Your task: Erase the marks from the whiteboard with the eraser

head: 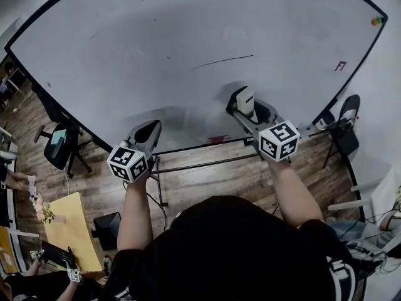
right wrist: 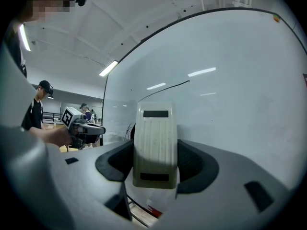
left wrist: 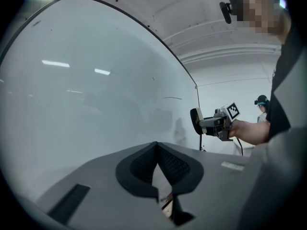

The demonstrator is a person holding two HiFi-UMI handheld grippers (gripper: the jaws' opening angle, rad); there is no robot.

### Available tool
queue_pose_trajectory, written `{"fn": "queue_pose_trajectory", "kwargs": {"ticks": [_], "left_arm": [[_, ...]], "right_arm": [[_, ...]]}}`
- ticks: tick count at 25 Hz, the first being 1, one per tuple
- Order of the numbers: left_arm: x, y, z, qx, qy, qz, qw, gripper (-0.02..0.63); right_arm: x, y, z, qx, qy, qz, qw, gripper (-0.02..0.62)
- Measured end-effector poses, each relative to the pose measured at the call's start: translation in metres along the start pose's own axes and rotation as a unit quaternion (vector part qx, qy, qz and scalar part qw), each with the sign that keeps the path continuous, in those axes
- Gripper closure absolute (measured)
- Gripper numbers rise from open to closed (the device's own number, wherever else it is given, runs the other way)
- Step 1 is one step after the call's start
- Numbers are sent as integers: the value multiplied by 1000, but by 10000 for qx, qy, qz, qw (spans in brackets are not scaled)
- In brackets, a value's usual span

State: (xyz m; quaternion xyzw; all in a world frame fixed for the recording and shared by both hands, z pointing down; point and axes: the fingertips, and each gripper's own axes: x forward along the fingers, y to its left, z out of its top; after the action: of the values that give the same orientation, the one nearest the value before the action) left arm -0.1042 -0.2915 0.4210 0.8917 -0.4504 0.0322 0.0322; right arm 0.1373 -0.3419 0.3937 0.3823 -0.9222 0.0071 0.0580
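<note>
The whiteboard (head: 125, 55) fills the top of the head view. It carries a long thin black stroke (head: 222, 61), a few tiny specks (head: 168, 58) and a small red mark (head: 340, 66). My right gripper (head: 243, 108) is shut on a cream ribbed eraser (head: 245, 99), held close to the board below the stroke. In the right gripper view the eraser (right wrist: 154, 145) stands upright between the jaws, with the stroke (right wrist: 165, 87) above it. My left gripper (head: 149, 130) is shut and empty near the board's lower edge; its tips (left wrist: 156, 145) touch.
A red item (head: 216, 139) lies at the board's bottom ledge. The stand's crossbar (head: 200, 165) runs below it. Office chairs (head: 59, 144) (head: 348, 127) stand at both sides, a yellow table (head: 72, 231) at lower left. Coloured magnets (head: 376, 21) sit top right. A person (right wrist: 36, 111) stands beyond.
</note>
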Motion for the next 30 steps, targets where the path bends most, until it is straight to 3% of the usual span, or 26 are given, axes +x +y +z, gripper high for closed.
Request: {"fn": "queue_pose_trajectory", "kwargs": {"ticks": [13, 30], "left_arm": [[-13, 16, 6, 61, -59, -138, 9999, 595], [-25, 63, 20, 144, -49, -234, 9996, 595]], "right_arm": [[12, 14, 19, 162, -246, -100, 9995, 347], [64, 38, 64, -511, -431, -305, 9973, 347]]}}
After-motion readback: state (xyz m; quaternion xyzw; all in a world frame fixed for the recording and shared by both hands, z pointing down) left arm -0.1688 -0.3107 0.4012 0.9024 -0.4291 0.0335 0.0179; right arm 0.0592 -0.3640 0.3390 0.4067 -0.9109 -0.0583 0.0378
